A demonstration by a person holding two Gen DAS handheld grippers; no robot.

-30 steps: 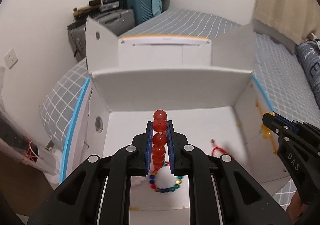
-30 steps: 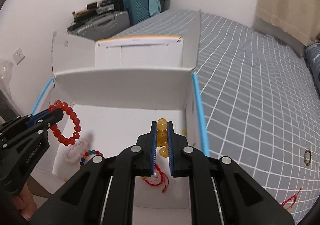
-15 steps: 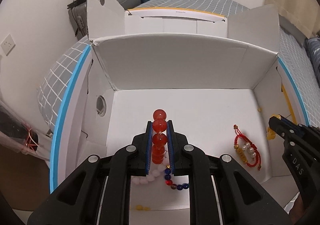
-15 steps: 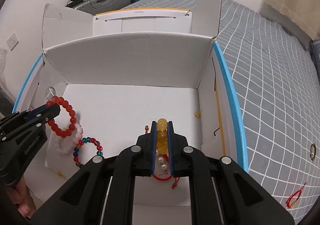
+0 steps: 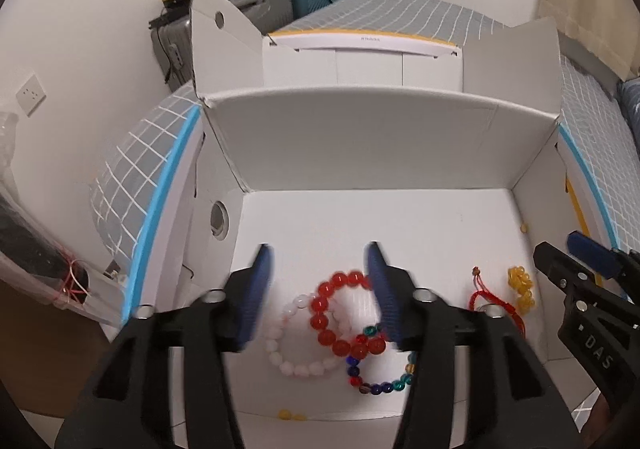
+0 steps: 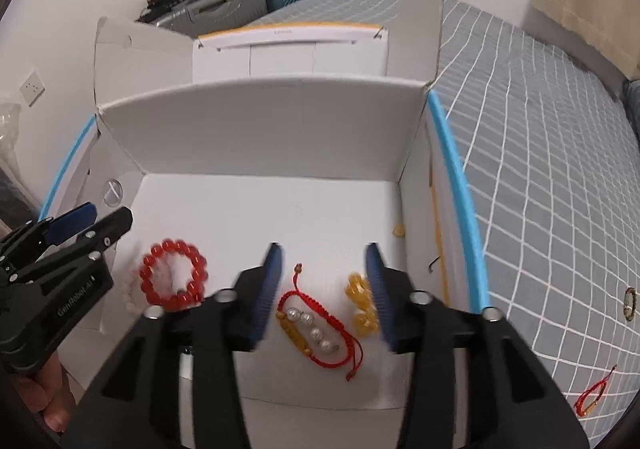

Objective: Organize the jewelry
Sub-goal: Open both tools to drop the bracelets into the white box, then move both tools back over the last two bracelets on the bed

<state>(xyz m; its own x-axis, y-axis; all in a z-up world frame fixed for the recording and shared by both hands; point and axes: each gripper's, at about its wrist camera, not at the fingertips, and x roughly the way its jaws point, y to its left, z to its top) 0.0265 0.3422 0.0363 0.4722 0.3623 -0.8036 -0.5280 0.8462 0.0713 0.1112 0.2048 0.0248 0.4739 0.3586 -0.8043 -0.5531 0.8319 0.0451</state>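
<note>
Just let go: left gripper [image 5: 318, 285] and right gripper [image 6: 322, 281] wide open, red beads [image 5: 340, 319] and yellow beads [image 6: 362, 307] dropped into the box [image 5: 380, 137]

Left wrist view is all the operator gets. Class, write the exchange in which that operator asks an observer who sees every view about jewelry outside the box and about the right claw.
Operator: Is any jewelry lying outside the box?
Observer: Yes. A red cord bracelet lies on the bedspread, to the right of the box.
Operator: Does the right claw hold anything?
Observer: No. The right claw is open and empty, above a red pearl bracelet on the box floor.
</note>
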